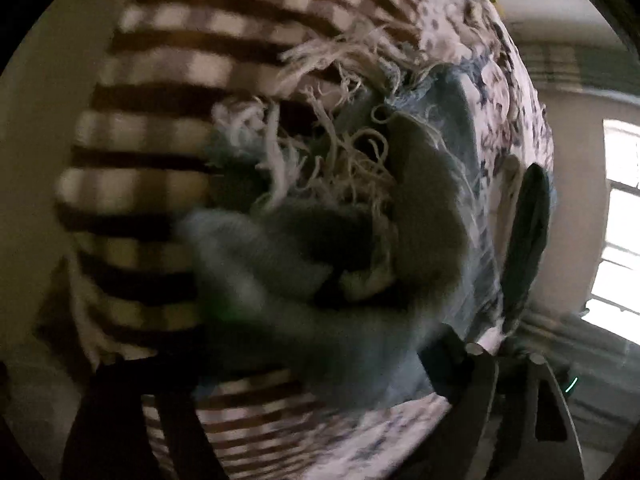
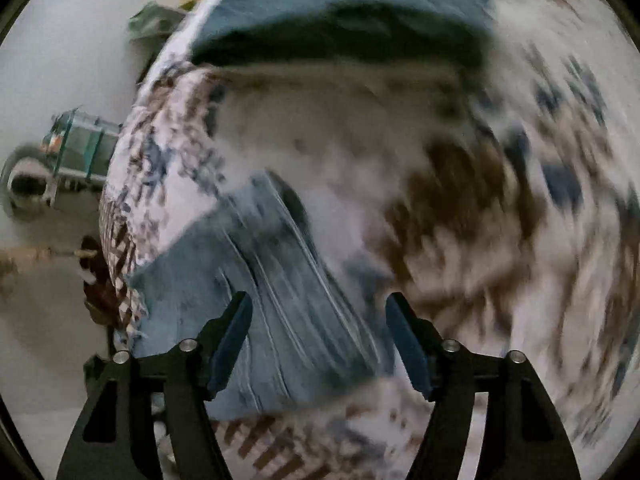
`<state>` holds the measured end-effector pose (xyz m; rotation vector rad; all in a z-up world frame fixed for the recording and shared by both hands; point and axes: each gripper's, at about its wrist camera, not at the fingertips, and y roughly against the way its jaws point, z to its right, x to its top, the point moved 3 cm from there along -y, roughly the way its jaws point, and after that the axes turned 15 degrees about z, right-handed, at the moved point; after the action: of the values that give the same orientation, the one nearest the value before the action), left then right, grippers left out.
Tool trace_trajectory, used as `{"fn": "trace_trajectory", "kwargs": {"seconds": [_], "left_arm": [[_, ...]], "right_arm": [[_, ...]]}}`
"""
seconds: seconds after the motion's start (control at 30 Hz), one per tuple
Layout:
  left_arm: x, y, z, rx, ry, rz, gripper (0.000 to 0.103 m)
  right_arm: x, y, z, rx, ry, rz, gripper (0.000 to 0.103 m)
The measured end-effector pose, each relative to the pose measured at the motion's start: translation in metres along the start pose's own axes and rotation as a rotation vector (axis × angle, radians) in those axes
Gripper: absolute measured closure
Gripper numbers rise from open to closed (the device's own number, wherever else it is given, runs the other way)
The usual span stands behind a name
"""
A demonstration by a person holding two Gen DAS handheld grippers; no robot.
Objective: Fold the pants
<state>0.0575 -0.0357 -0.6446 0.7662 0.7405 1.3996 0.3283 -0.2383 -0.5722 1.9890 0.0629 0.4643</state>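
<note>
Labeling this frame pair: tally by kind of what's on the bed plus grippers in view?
Jeans, frayed blue denim: 1
Other blue fabric piece at far end of bed: 1
Patterned bedspread, floral and striped: 1
Grippers: 2, right gripper open over the denim; left gripper buried in denim, state unclear
Total: 5

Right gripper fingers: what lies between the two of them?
In the right wrist view, the right gripper is open; between its fingers lies blue denim of the pants, on the patterned bedspread.
</note>
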Motion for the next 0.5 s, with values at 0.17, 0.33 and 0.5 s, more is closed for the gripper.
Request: {"fn": "trace_trajectory", "kwargs": {"seconds": [0.17, 0.33, 0.5], "left_arm": [[-0.003, -0.011, -0.004, 0.007, 0.016, -0.028, 0.019], [0.0, -0.013, -0.003, -0.018, 0.037, -0.031, 0.019], [0.0, -0.01, -0.011, -0.028, 0.074, -0.04, 0.019]], "right_arm": [[0.02, -0.056, -0.039, 0.002, 0.169, -0.06, 0.084], [0.013, -0.015, -0.1, -0.008, 0.422, 0.127, 0.087], [0.029, -0.011, -0.123, 0.07, 0.457, 0.162, 0.087]]}}
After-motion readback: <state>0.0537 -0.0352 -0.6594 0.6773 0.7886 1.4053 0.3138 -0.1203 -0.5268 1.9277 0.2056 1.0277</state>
